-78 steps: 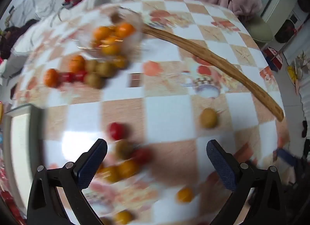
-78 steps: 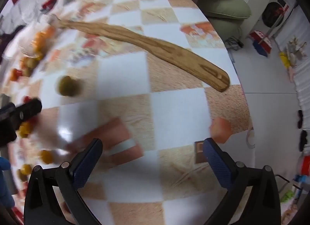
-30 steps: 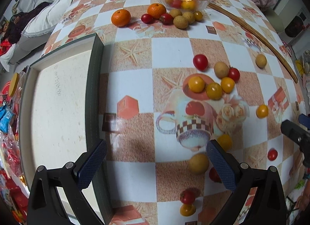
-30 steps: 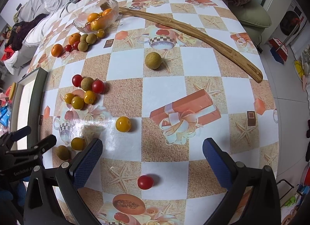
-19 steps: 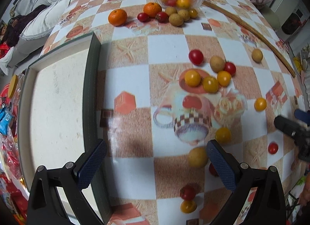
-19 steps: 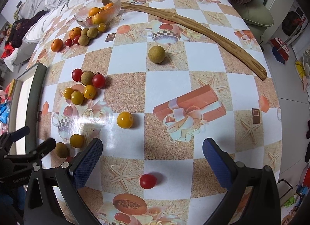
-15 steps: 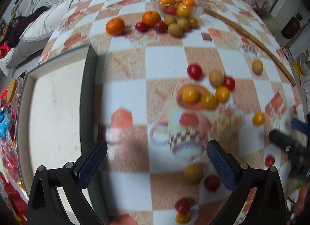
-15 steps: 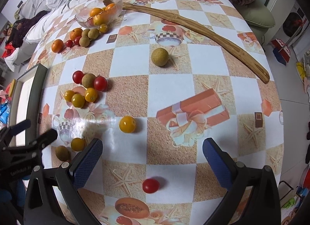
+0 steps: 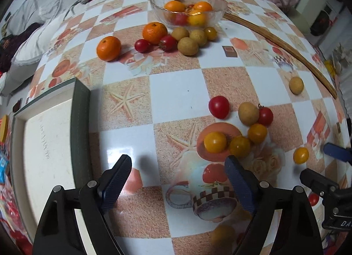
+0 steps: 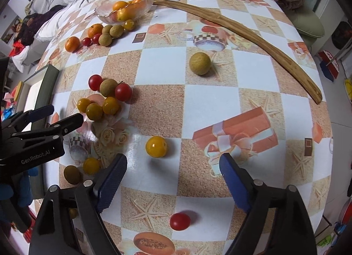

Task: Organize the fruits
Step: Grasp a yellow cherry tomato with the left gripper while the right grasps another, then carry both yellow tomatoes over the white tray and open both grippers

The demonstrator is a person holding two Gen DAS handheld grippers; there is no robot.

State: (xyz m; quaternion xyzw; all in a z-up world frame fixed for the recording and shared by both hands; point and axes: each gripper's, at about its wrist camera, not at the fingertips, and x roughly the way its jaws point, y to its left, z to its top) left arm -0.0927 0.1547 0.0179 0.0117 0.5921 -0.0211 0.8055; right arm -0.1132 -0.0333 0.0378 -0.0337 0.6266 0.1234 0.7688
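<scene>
We note the fruits remain mostly unsorted: a cluster of cherry tomatoes (image 9: 235, 132) and longans lies mid-table, a second group incl. two mandarins (image 9: 132, 39) sits just beside the glass bowl (image 9: 189, 6), which already holds several orange and red pieces, and strays lie apart, namely a lone longan (image 10: 199, 63), a yellow tomato (image 10: 156, 146) and a red tomato (image 10: 180, 221). What changed: vs. a second ago both claws have begun to narrow. The left gripper (image 9: 178, 175) has its jaws closing, w/ nothing between them but bare tablecloth; it has also shifted across the table so the mid-table cluster now sits closer ahead of its right finger. The right gripper (image 10: 172, 171) likewise has jaws closing on nothing, the yellow tomato lying just ahead of the gap and the red one lower in frame, between the finger arms; this hand has barely moved. We judge no fruit has been picked at this stage, and the narrowing is prob. pre-shaping for a small item, so sorting is only at its start. The empty tray (image 9: 44, 145) at the left edge is untouched. Limits of view: fruits under the left gripper's right finger are blurred and partly covered, so we cannot count them; bowl contents overlap; the wooden stick (image 10: 242, 28) is cut off behind the bowl.
</scene>
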